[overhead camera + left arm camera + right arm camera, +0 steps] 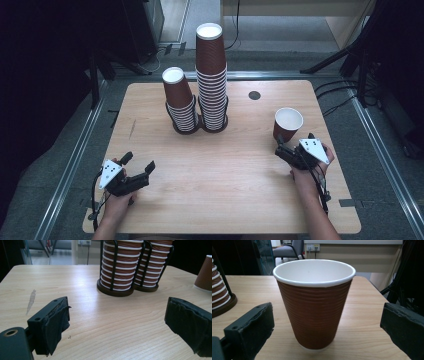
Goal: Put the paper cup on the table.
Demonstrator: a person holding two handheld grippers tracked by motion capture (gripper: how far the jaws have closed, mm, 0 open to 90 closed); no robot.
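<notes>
A single brown ribbed paper cup (288, 123) (314, 302) with a white rim stands upright on the right side of the wooden table (230, 165). My right gripper (295, 145) (327, 327) is open just behind it, one jaw on each side of the cup without touching it. Two stacks of upturned brown cups stand in a black wire holder at the back: a short stack (180, 100) (117, 265) and a taller stack (212, 75) (155, 262). My left gripper (138, 162) (117, 325) rests open at the front left, nothing between its jaws.
A small dark round grommet (254, 95) sits in the table top near the back edge. A pale scuff mark (31, 301) lies on the wood at the left. Cables and stand legs (340, 55) run on the floor behind and right of the table.
</notes>
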